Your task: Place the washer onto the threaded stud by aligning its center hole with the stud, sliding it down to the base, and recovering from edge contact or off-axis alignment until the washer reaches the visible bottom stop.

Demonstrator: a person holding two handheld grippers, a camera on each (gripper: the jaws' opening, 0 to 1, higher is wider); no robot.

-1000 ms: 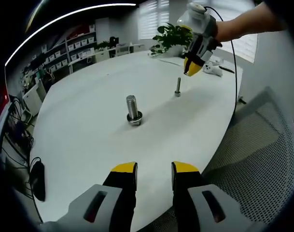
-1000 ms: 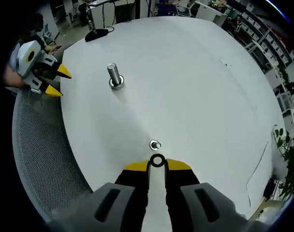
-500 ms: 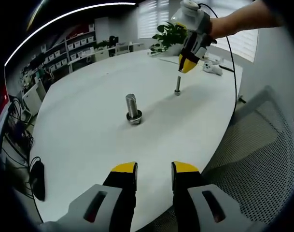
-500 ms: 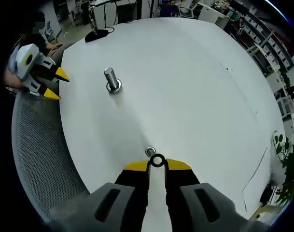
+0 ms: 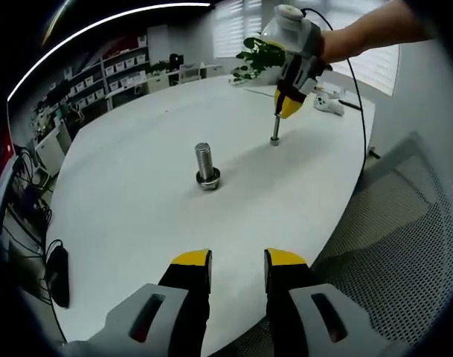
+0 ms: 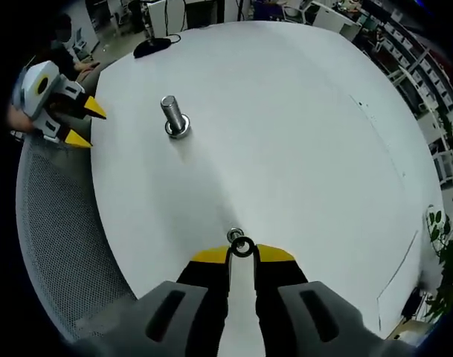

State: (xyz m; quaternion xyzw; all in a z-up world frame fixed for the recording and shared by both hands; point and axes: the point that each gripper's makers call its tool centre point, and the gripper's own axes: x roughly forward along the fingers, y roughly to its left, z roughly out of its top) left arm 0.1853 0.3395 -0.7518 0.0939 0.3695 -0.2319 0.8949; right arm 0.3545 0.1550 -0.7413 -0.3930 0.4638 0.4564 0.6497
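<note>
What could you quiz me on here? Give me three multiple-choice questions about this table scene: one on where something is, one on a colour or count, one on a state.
1. Where is the washer?
A. Pinched at the right gripper's tips, just by the small stud's top
B. Flat on the table
C. Around the large bolt

2. How many threaded uprights stand on the table?
A. One
B. Two
C. Four

3. What state is the left gripper in?
A. Shut on a washer
B. Shut on the bolt
C. Open, holding nothing

Answers:
1 A: the ring sits between the yellow tips beside the stud.
2 B: the large bolt and the small stud.
3 C: a bare gap shows between its jaws.
</note>
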